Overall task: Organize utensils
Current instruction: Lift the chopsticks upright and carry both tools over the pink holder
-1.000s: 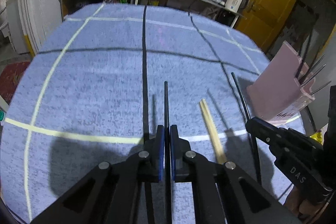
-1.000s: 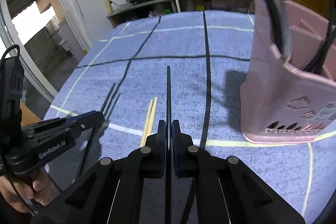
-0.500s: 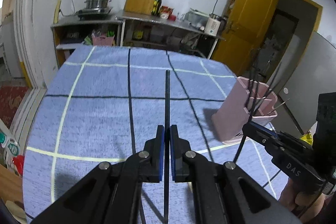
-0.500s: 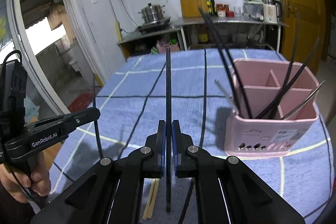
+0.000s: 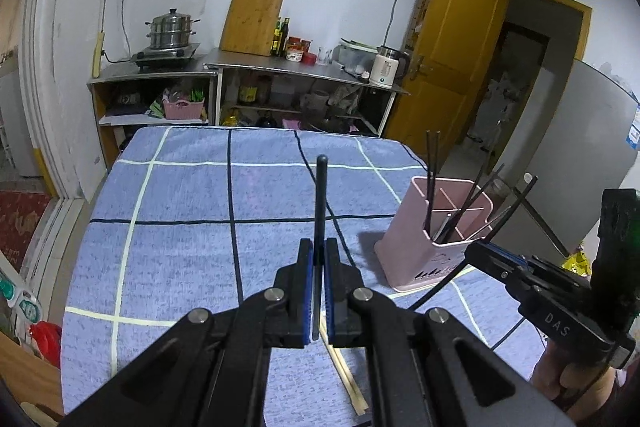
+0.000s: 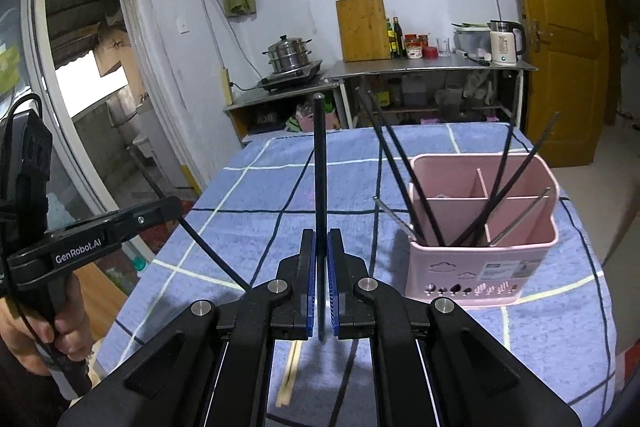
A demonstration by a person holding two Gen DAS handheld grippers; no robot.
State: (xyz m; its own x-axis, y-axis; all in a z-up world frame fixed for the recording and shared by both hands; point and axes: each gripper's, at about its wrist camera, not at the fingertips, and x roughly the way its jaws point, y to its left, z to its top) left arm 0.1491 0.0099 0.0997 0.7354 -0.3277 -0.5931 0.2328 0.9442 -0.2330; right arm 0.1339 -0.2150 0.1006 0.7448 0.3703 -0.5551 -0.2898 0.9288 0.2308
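My left fingers (image 5: pixel 319 259) are pressed together on a black chopstick (image 5: pixel 321 203), which sticks out forward past the blue pads toward the far side of the bench (image 5: pixel 180 227). My right fingers (image 6: pixel 320 251) are likewise clamped tight on a second black chopstick (image 6: pixel 319 163), which points away from me. To the right stands the pink utensil holder (image 6: pixel 484 267) on the blue checked cloth, with several black chopsticks (image 6: pixel 404 167) and metal ones leaning in its compartments. A pair of wooden chopsticks (image 5: pixel 346 375) lies on the cloth, near me, below both pairs of fingers and apart from them.
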